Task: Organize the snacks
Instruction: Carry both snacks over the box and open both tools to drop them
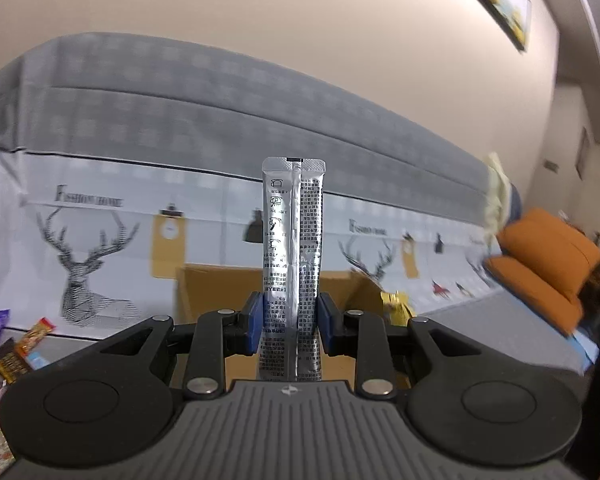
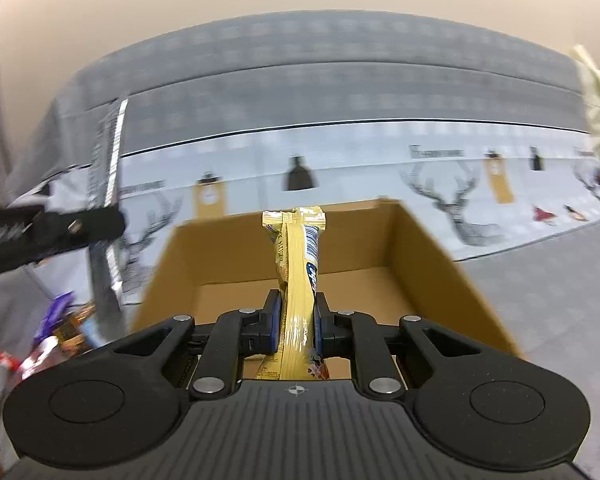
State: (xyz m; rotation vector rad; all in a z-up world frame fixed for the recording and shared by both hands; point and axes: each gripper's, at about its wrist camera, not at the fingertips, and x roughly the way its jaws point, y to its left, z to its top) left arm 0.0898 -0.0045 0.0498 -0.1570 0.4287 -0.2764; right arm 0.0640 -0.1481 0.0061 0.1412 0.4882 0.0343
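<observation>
My left gripper (image 1: 291,322) is shut on a silver stick packet (image 1: 293,240) that stands upright between the blue pads, in front of an open cardboard box (image 1: 208,280). My right gripper (image 2: 296,320) is shut on a yellow snack packet (image 2: 298,264) and holds it over the same cardboard box (image 2: 420,248), whose inside looks bare. The left gripper with its silver packet also shows at the left of the right wrist view (image 2: 52,236). A yellow packet (image 1: 396,306) shows past the box's right side in the left wrist view.
A pile of loose snack packets (image 1: 16,352) lies on the grey surface left of the box, also in the right wrist view (image 2: 56,328). A sofa back with a deer-print cover (image 1: 84,264) stands behind the box. Orange cushions (image 1: 548,264) lie at right.
</observation>
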